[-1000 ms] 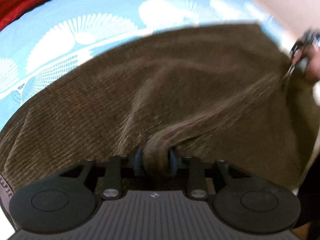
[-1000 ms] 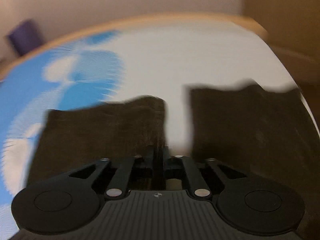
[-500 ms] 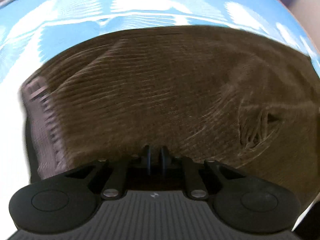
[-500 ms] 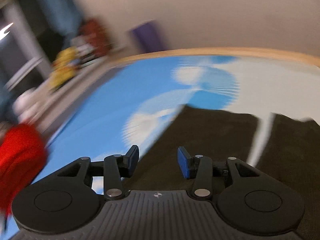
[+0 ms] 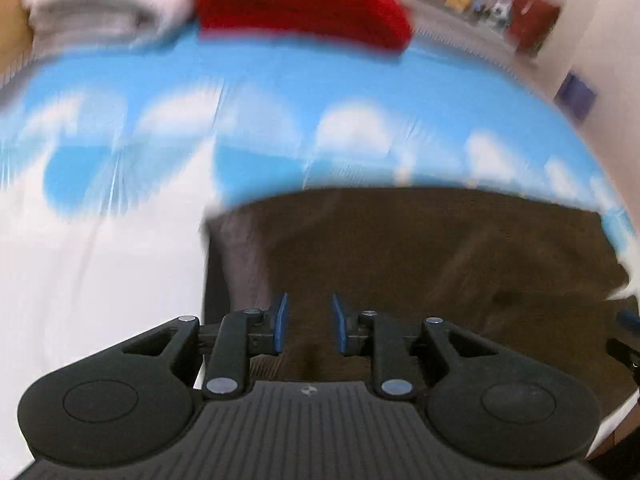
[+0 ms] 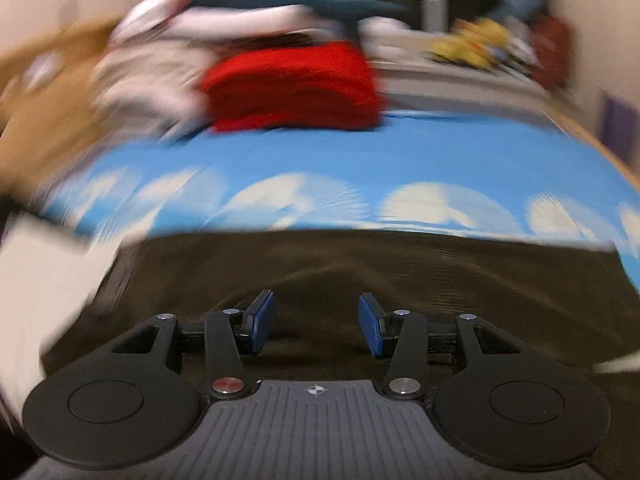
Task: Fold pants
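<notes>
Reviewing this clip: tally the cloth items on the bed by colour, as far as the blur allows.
Brown: 1, the pants lying in front of both open tools.
Red: 1, a folded garment at the far edge.
White or pale: 1 heap beside the red one; pieces in it cannot be separated.
Total: 3

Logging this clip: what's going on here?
A person with two handheld grippers is folding brown pants on a blue-and-white bedsheet. Both the left gripper and right gripper are open over the pants, holding nothing. A red garment lies beyond, beside other blurred laundry.
</notes>
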